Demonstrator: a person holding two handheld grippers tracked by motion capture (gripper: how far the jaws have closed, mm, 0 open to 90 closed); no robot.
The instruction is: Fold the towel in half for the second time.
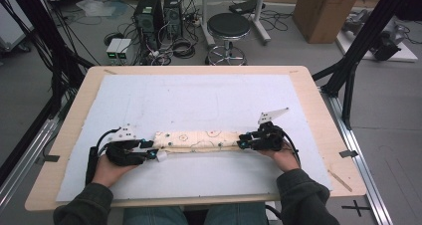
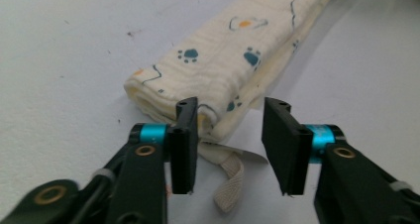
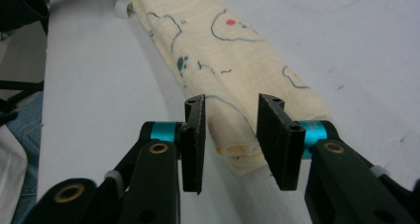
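**Two grippers at the ends of a folded cloth**

Pale wooden table (image 1: 318, 110) with rounded corners carries a white sheet (image 1: 199, 100) over most of its top; behind it the floor holds two black computer towers (image 1: 158, 13), a round black stool (image 1: 228, 26) and a brown cardboard box (image 1: 326, 8)

At the left, a hand in a dark green sleeve (image 1: 82, 205) comes up from the bottom edge and holds the left gripper (image 1: 148, 146) low over the sheet, pointing right. Its jaws stand apart at the cloth's left end; in the left gripper view (image 2: 232, 144) one jaw sits against the fold, the other clear of it, with nothing clamped

Between the two lies the long, narrow folded cream cloth printed with blue paw marks and outlined shapes (image 1: 199, 139), flat on the sheet near the person's edge. A cream tape loop (image 2: 230, 182) and a small white tag stick out of its left end; any writing on the tag is too small to read

At the right, the other hand holds the right gripper (image 1: 244, 141), pointing left. In the right gripper view (image 3: 232, 144) its jaws straddle the cloth's end, open, not squeezing it
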